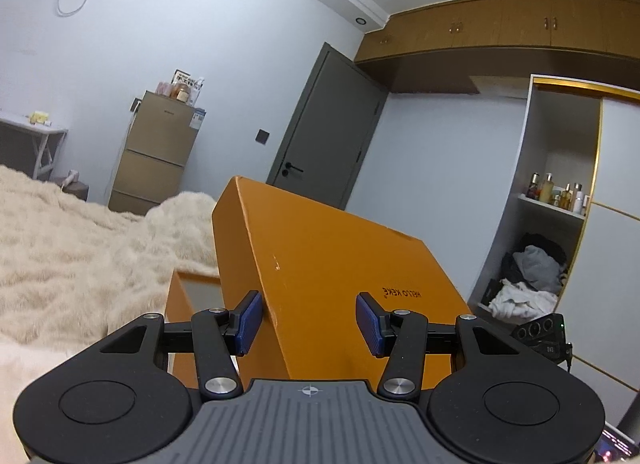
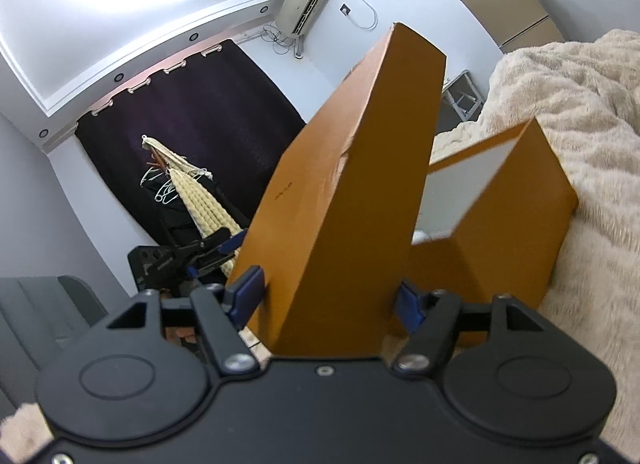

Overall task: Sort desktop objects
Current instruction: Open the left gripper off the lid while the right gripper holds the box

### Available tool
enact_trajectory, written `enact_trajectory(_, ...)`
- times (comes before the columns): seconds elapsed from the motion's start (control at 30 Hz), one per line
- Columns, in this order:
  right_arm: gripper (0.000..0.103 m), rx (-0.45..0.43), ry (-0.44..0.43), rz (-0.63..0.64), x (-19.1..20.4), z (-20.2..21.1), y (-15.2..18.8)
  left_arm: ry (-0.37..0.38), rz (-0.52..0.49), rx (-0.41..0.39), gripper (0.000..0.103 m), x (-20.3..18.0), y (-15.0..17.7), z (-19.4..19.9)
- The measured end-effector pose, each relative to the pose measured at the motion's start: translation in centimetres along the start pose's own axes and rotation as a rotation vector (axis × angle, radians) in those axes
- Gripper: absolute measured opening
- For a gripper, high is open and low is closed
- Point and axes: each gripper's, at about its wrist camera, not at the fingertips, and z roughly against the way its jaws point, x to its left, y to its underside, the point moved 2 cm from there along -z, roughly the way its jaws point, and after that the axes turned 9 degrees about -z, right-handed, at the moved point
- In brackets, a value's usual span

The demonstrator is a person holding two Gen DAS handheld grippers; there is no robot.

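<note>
Orange cardboard fills both wrist views as a person lifts the box lid (image 1: 340, 264) clear of its open base (image 2: 508, 232), which sits on a cream fleece blanket (image 1: 80, 256) spread over a bed. The left gripper (image 1: 308, 322) reaches in at the lid's near edge, jaws at their narrowest with the lid's corner between them, though whether both pads press on it is hard to tell. The right gripper (image 2: 328, 296) clamps the lid's side wall, jaws set partly apart around the cardboard. The lid hangs tilted, raised above and to the left of the base in the right wrist view. Sorting appears to be at an early stage: the box stands opened, its pale interior showing little, and no loose objects are in sight yet.
</note>
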Motion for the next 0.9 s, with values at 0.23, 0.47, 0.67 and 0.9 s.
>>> enact_trajectory(0.23,0.068,-0.028,0.045,-0.077,-1.9,-2.3,-2.9,-0.051,0.083,0.069,0.045,3.3,-1.4,-5.2)
enact_trajectory(0.47,0.07,-0.129,0.104,-0.136,-4.1,-4.1,-3.8,-0.115,0.161,0.094,0.045,6.1,1.8,-8.5)
enact_trajectory(0.67,0.069,-0.116,0.135,-0.033,-2.7,-4.1,-2.5,0.001,0.215,0.059,0.045,6.1,1.5,-8.1)
enact_trajectory(0.9,0.072,-0.169,0.169,-0.003,-1.9,-3.9,-2.5,-0.058,0.096,0.062,0.054,4.5,1.6,-7.4)
